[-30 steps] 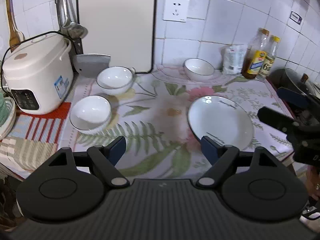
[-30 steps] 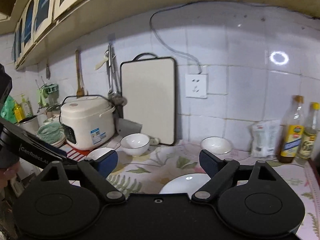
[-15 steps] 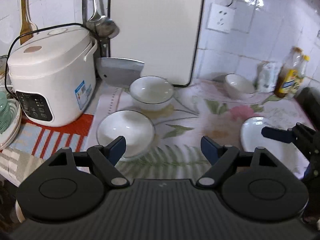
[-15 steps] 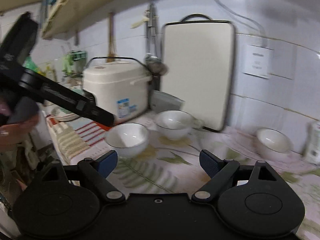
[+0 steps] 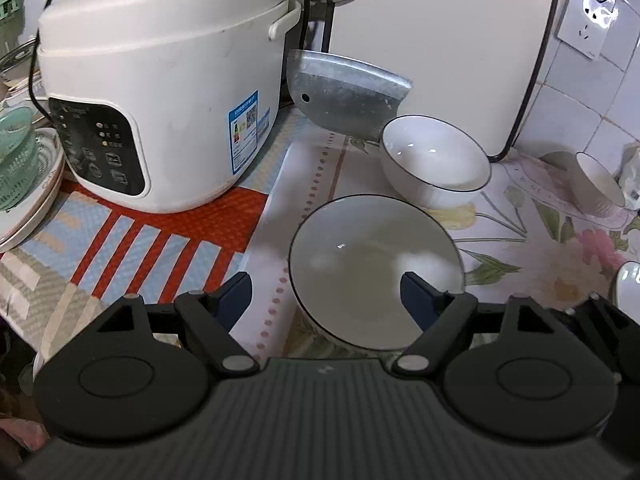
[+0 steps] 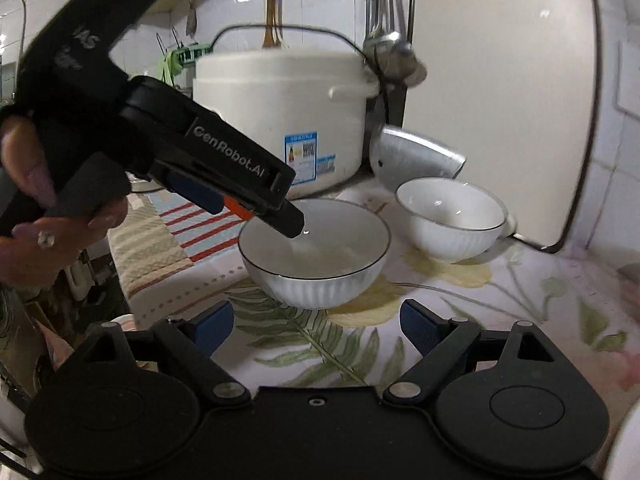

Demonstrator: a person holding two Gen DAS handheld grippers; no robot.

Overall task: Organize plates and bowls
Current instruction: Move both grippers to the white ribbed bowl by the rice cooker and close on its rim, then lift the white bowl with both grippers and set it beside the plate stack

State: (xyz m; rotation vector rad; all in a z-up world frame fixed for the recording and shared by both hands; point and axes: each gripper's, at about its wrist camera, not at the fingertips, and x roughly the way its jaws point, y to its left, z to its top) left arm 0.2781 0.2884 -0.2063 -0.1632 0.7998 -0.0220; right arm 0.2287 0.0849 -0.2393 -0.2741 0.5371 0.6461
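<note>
My left tool (image 5: 326, 294) is spread wide with nothing pinched: its left finger (image 5: 236, 296) stands outside the near bowl (image 5: 372, 264) and its right finger (image 5: 416, 294) shows in front of the bowl's inside, so the near rim lies between them, though I cannot tell whether either pad touches it. From the right wrist view I see that same tool (image 6: 294, 226) coming in from the left, held in a person's hand (image 6: 52, 216), with its tip over the left rim of the near bowl (image 6: 316, 256). My right tool (image 6: 316, 324) is spread too and empty, its 2 blue-padded fingers apart above the flower-printed cloth on the desk (image 6: 460, 312), just short of the near bowl. A 2nd bowl (image 5: 434, 168) sits upright beyond the near one and slightly to the right, close beside it, in front of the white cutting board (image 5: 440, 40) leaning on the tiled wall. A 3rd bowl (image 5: 598, 190) is far to the right, well apart. The white rice cooker (image 5: 160, 80) stands at the far left on a striped mat (image 5: 168, 236), with a cleaver blade (image 5: 344, 96) propped between it and the cutting board. The edge of a plate (image 5: 628, 288) shows at the right border.
</note>
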